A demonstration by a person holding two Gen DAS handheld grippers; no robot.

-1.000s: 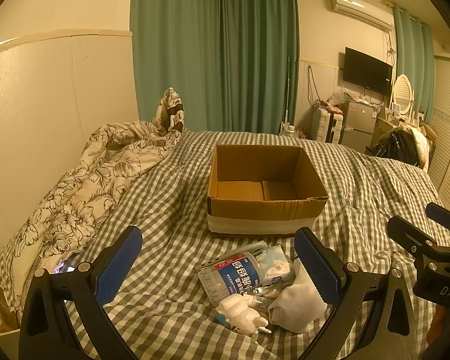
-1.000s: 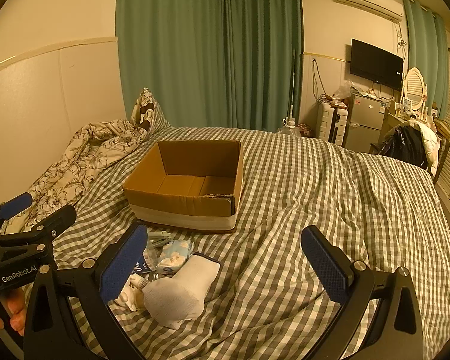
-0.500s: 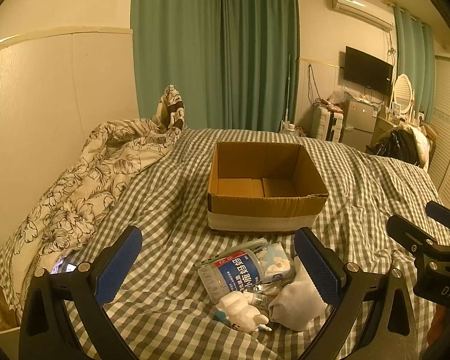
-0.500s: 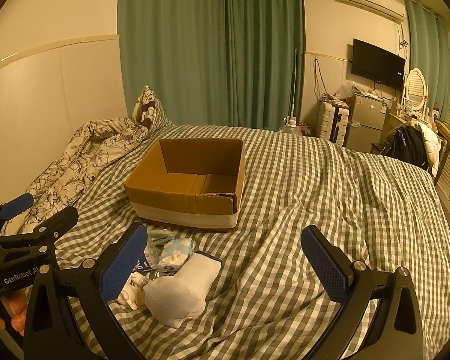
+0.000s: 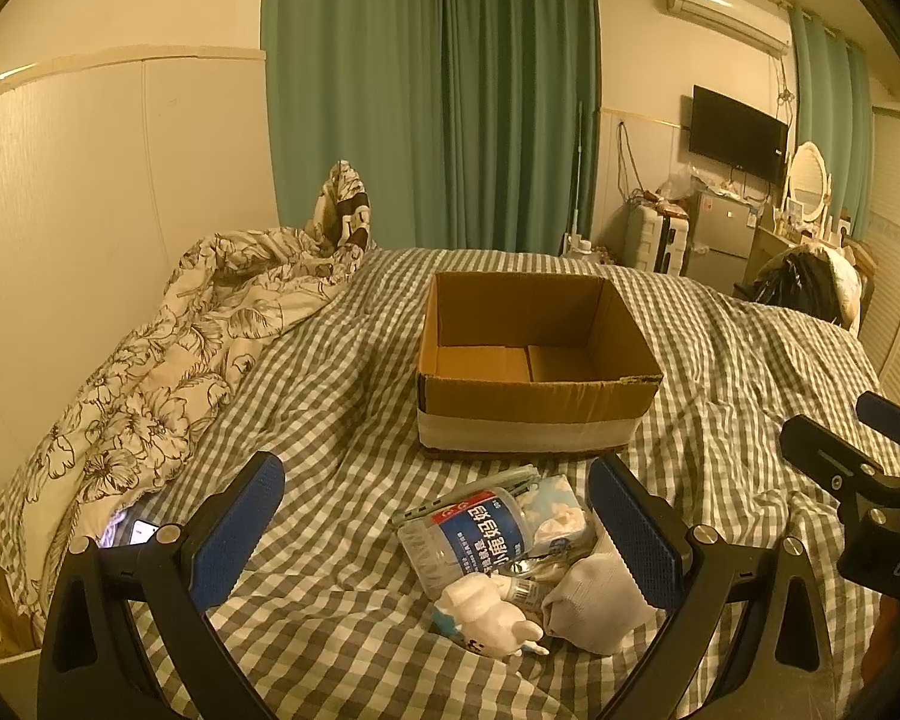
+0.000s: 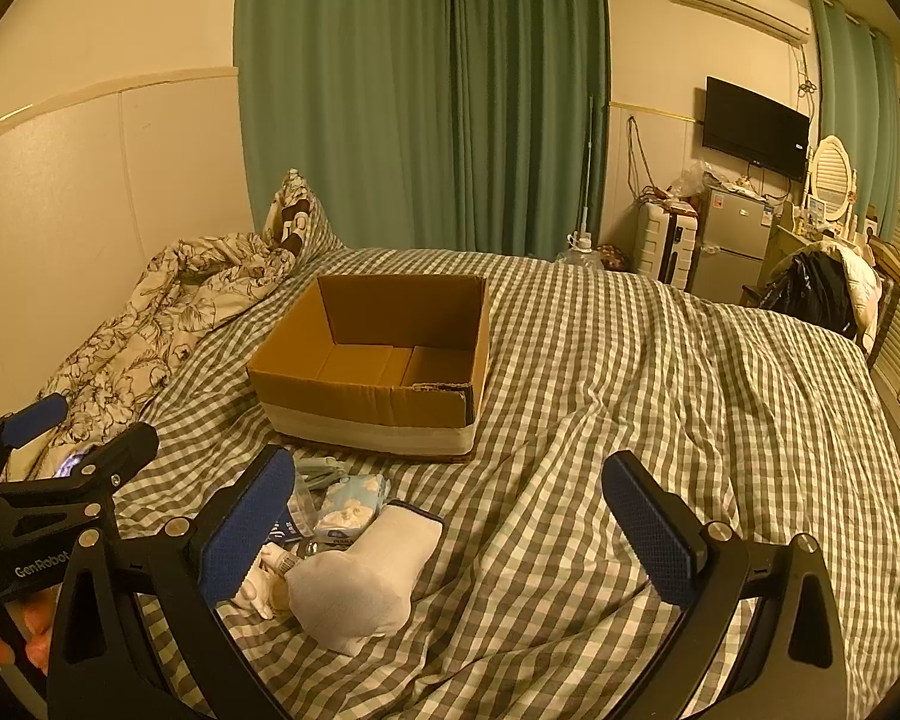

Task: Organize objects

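An open, empty cardboard box [image 5: 537, 372] [image 6: 378, 372] stands on the checked bed. In front of it lies a small pile: a clear bottle with a blue label [image 5: 471, 534], a tissue pack [image 5: 555, 516] [image 6: 354, 501], a white sock [image 5: 600, 600] [image 6: 363, 582], a white figurine [image 5: 489, 615] and a green pen-like item [image 5: 468, 489]. My left gripper [image 5: 435, 528] is open and empty, hovering over the pile. My right gripper [image 6: 450, 525] is open and empty, just right of the pile. Each gripper shows at the edge of the other's view.
A rumpled floral duvet [image 5: 162, 360] lies along the left wall, with a lit phone [image 5: 141, 531] at its near end. Green curtains hang behind the bed. A TV [image 6: 756, 129], fridge, suitcase and dresser stand at the far right.
Both views have shifted very slightly; the grippers stay open and nothing on the bed has moved.
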